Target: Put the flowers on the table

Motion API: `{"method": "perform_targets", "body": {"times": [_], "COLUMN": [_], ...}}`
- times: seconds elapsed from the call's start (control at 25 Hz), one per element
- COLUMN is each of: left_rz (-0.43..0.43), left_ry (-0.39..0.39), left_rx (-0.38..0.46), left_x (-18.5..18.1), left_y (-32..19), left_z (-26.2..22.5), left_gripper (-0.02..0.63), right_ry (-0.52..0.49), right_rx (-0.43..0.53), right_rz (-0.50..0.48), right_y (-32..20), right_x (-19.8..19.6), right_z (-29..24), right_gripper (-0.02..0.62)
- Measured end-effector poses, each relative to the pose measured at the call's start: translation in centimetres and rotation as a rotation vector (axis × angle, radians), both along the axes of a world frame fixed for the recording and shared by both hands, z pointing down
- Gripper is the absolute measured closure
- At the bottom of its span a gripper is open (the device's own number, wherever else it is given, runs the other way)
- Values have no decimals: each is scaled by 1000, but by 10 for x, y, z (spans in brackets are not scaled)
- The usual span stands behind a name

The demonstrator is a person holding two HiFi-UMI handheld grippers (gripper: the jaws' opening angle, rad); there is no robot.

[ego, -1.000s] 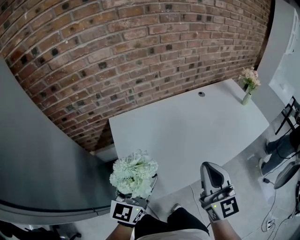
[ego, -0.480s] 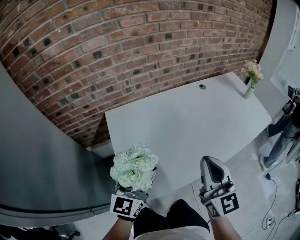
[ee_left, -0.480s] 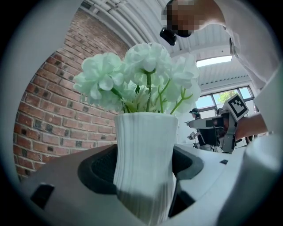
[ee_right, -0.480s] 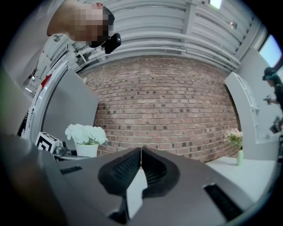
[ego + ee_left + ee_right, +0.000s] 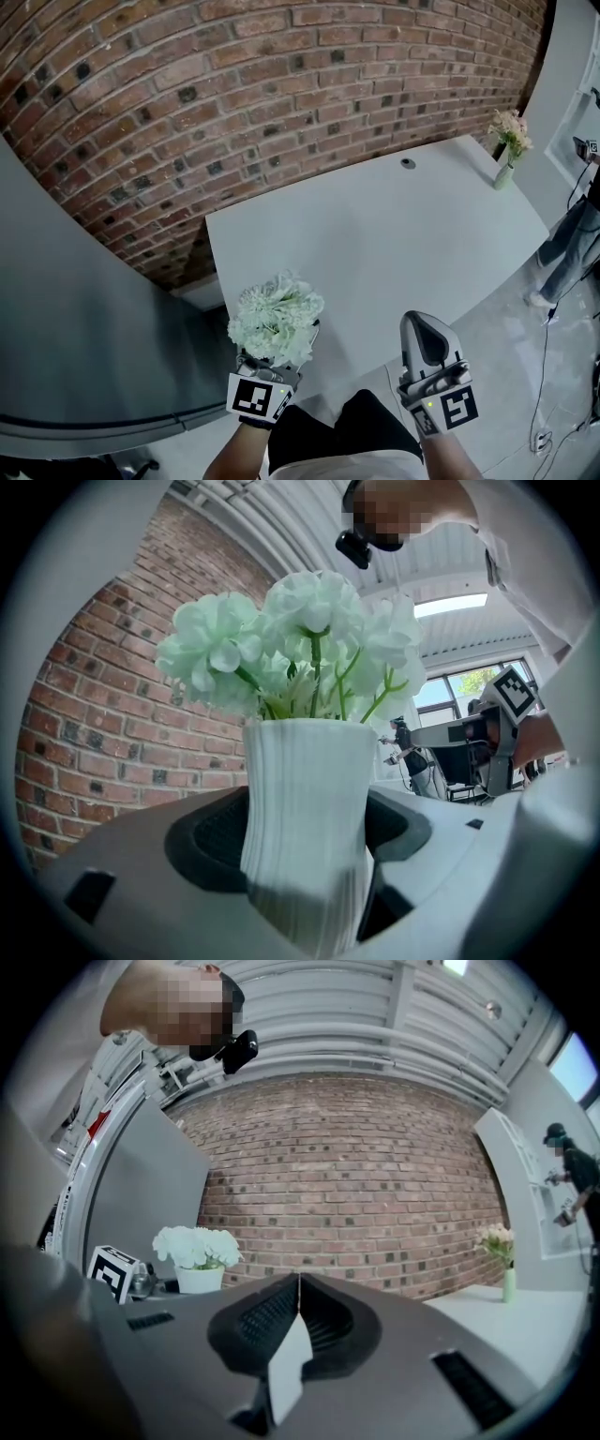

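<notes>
A white ribbed vase (image 5: 305,827) of pale green-white flowers (image 5: 275,318) sits between the jaws of my left gripper (image 5: 272,361), which is shut on the vase and holds it upright just off the near left corner of the white table (image 5: 375,253). The blooms (image 5: 300,630) hide most of the gripper from above. My right gripper (image 5: 427,342) hangs beside the table's near edge, shut with nothing in it. From the right gripper view the flowers (image 5: 197,1246) and vase (image 5: 200,1280) stand to the left of its closed tips (image 5: 298,1283).
A small green vase with pink flowers (image 5: 507,150) stands at the table's far right corner, and a round grommet (image 5: 408,163) lies near the far edge. A brick wall (image 5: 234,103) runs behind. A grey curved panel (image 5: 75,328) stands left. A person (image 5: 572,244) stands right.
The left gripper with the flowers has shifted slightly right and toward the table. The right gripper has hardly moved. The view has swung, and a person at the right has come closer.
</notes>
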State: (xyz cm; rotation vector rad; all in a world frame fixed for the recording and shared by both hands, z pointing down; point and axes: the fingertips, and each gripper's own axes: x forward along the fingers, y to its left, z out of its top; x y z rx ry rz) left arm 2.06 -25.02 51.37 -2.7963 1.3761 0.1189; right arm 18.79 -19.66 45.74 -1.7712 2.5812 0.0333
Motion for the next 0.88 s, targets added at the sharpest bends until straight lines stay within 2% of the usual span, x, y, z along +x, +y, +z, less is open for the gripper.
{"method": "perform_targets", "body": {"times": [0.16, 0.52, 0.88], "left_rz": [-10, 2, 22], "left_ry": [1, -1, -15], "left_rx": [-9, -7, 18], "left_x": [-1, 8, 15], "left_y": [-8, -21, -23], "left_z": [10, 14, 10], "left_gripper": [252, 253, 253], "right_ry": [-44, -6, -14], "right_rx": [7, -27, -27], "right_rz": [-22, 19, 24], "right_y": [-1, 0, -3], "right_x": [-8, 12, 15], "right_z": [3, 22, 23], "right_gripper": [578, 578, 578]}}
